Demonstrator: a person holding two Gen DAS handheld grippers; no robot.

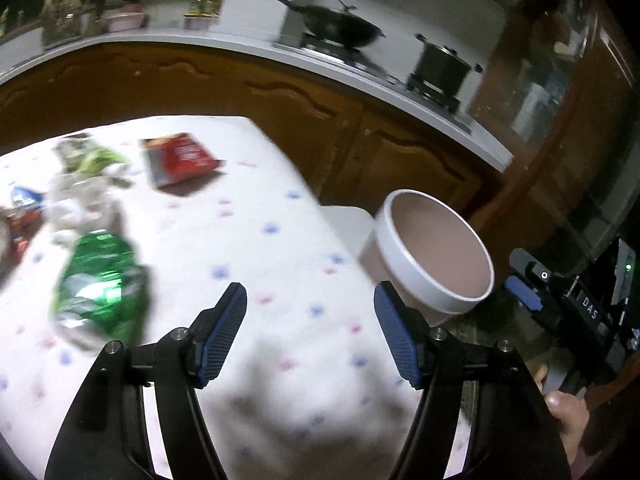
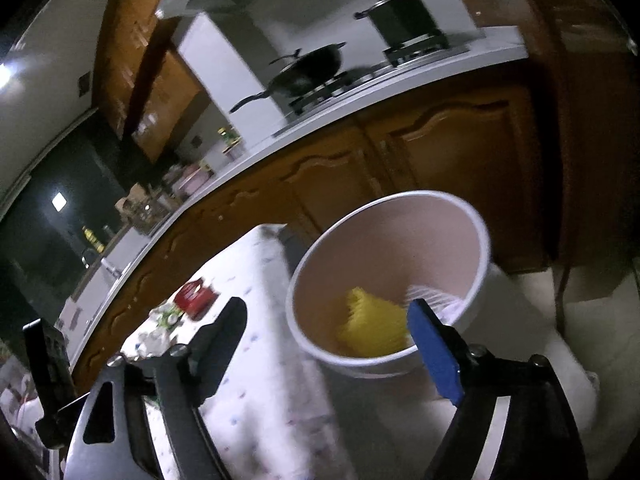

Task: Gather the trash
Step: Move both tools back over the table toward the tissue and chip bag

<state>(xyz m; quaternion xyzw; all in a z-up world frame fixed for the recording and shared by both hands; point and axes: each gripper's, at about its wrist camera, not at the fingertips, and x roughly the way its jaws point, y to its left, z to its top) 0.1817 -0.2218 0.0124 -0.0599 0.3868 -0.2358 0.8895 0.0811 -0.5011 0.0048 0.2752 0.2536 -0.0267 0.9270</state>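
A white-rimmed bin [image 1: 436, 256] with a pinkish inside stands beside the table's right edge. In the right wrist view the bin [image 2: 400, 216] holds a yellow wrapper [image 2: 372, 328] and a bit of white trash [image 2: 436, 300]. My right gripper [image 2: 326, 320] is open and empty over the bin's near rim. My left gripper [image 1: 310, 312] is open and empty above the flowered tablecloth [image 1: 256, 248]. On the cloth lie a crumpled green bag [image 1: 104, 280], a red snack packet [image 1: 180, 160], a green-and-white wrapper [image 1: 86, 156] and a white crumpled piece [image 1: 76, 204].
A kitchen counter [image 1: 224, 42] with wooden cabinets curves behind the table, bearing a wok [image 1: 340, 26] and a black pot [image 1: 442, 68] on a stove. The right gripper's body [image 1: 576, 312] and a hand [image 1: 568, 420] show at the right in the left wrist view.
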